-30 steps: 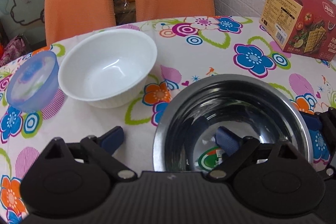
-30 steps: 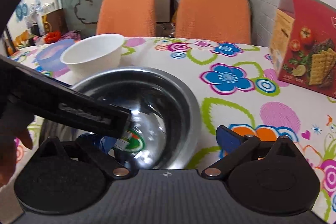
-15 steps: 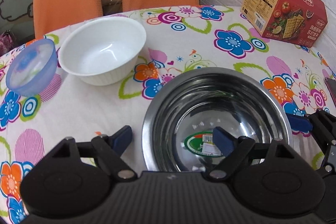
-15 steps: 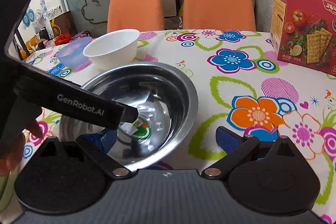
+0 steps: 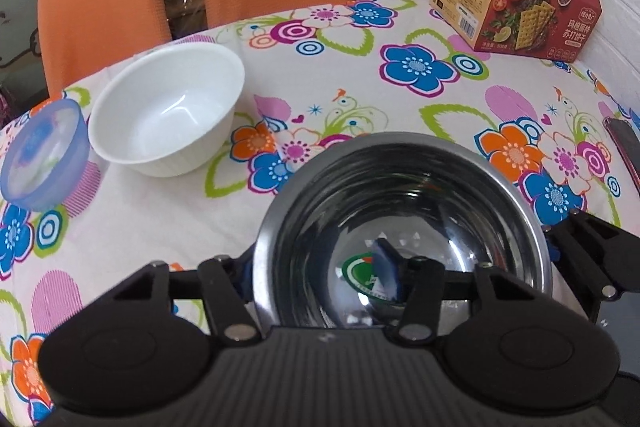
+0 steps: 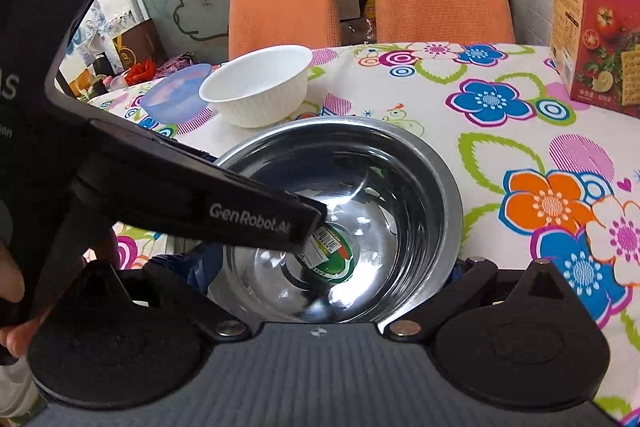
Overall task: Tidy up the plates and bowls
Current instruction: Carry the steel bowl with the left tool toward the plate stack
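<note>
A shiny steel bowl (image 5: 404, 195) with a green sticker on its bottom sat upright and empty, nearest on the flowered tablecloth. Beyond it to the left stood an empty white ribbed bowl (image 5: 168, 107), with a translucent blue bowl (image 5: 42, 155) just beside that.

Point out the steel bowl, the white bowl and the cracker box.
steel bowl (image 5: 404, 163), left wrist view, far rim.
white bowl (image 5: 168, 103), left wrist view, inner wall.
cracker box (image 5: 532, 15), left wrist view, red front face.
</note>
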`<state>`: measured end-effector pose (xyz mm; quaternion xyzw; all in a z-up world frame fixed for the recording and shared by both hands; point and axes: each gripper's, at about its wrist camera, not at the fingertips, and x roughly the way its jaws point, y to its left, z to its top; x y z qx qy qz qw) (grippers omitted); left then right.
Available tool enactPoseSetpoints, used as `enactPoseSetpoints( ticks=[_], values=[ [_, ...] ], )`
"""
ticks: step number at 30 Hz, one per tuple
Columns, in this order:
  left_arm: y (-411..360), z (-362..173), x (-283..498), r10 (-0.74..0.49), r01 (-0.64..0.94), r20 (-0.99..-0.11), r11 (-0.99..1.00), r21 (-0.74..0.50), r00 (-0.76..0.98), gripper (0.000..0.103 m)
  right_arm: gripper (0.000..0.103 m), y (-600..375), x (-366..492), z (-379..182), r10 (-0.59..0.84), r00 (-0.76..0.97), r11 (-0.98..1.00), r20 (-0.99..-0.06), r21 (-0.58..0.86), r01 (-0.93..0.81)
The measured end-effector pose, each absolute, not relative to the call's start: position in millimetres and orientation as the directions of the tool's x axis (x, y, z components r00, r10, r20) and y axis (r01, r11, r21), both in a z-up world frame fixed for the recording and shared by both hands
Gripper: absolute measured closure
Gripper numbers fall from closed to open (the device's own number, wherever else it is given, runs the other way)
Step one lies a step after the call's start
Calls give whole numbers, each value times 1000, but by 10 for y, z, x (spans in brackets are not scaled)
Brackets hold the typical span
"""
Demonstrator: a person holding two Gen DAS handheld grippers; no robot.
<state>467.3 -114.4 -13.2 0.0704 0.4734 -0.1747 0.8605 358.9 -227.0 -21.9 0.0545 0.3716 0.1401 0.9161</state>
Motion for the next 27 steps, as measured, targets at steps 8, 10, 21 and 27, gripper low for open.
enactPoseSetpoints(
  ticks=[8,10,21,27],
  values=[
    [-1049,-71,4523,-251,382,-853,922,-66,458,67,13,-2163,3413,-124,290,659,956,-694,234,-175],
    [-1007,-30,4422,-260,385,-851,920,-75,456,67,13,-2120,3313,-84,282,664,959,-692,222,-177],
    [-817,-13,3577,-314,396,-838,909,-130,445,68,13,-1930,2492,-63,250,664,968,-705,193,-159],
    [-839,-107,3364,-323,410,-832,903,-128,451,68,13,-1936,2360,-141,236,664,970,-710,215,-115]
  ],
)
